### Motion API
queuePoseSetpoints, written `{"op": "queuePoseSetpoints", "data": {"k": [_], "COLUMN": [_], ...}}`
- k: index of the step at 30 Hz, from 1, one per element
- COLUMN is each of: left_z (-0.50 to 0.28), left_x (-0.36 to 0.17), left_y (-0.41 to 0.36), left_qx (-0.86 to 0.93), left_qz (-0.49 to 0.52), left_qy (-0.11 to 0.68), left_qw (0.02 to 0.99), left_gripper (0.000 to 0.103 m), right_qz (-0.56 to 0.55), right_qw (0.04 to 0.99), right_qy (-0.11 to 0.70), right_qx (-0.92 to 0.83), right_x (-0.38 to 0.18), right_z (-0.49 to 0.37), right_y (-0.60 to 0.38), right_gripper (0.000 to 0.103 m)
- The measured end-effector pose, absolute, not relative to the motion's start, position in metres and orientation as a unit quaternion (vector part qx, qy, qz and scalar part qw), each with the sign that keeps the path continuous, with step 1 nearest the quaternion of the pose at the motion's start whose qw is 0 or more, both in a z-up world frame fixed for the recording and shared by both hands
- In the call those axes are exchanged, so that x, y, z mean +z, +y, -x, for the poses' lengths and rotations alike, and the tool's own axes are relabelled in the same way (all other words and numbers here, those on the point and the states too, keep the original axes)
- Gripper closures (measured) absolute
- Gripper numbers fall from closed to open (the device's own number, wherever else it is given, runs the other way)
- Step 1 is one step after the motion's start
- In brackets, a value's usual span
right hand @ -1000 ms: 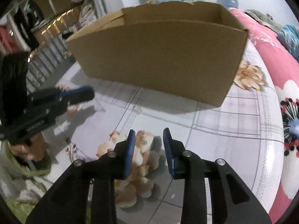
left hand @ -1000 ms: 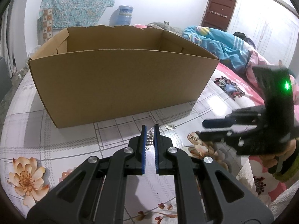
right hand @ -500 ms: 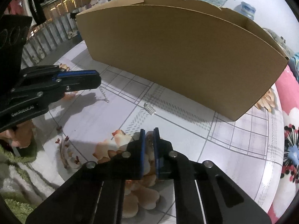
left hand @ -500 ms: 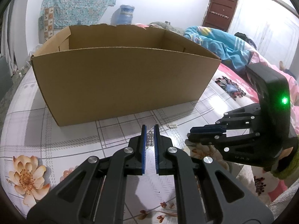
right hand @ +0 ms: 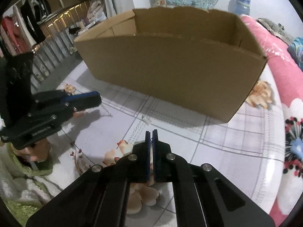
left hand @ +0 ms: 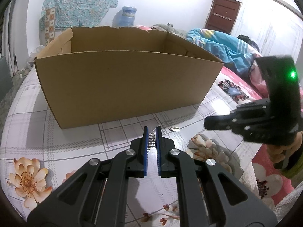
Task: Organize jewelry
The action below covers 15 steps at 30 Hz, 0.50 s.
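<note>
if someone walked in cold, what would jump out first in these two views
The big open cardboard box fills the middle of the flowered cloth, with nothing visible inside it. In front of it, the left tool is shut on a small silver earring, and a matching piece lies on the cloth just to its right. The right tool, shut, hovers nearby.

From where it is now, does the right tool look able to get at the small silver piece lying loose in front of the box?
Probably yes: the silver piece lies on open cloth just ahead of the right tool, nothing between. But its jaws are shut and would need opening.
</note>
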<state>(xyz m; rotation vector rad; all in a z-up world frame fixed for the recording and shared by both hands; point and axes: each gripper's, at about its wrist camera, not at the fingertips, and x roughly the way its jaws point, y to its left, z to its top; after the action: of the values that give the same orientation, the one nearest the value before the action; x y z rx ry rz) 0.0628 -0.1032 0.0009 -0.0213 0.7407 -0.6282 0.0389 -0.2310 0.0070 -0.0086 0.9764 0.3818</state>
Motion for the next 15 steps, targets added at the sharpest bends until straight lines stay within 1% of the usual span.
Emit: {"op": "queuePoseSetpoints", "data": {"k": [8,11,15], "left_z": [-0.06,-0.056,-0.047], "left_x": [0.005,0.015,0.041], "left_y": [-0.1,-0.097,-0.094], "left_qx": [-0.303,-0.304,-0.314], "left_qz": [0.013,0.013,0.014], "left_qy": [0.35,0.339,0.314], "left_qw": [0.886,0.89,0.896], "left_gripper": [0.096,0.096,0.096], "right_qz": [0.006,0.006,-0.003], "right_qw": [0.875,0.884,0.898], "right_qy": [0.45,0.43,0.396], "right_qx": [0.178,0.181,0.193], "right_x": [0.03,0.05,0.079], "right_z": [-0.034,-0.03,-0.028], "right_y": [-0.231,-0.235,-0.24], "right_gripper": [0.101,0.101,0.101]}}
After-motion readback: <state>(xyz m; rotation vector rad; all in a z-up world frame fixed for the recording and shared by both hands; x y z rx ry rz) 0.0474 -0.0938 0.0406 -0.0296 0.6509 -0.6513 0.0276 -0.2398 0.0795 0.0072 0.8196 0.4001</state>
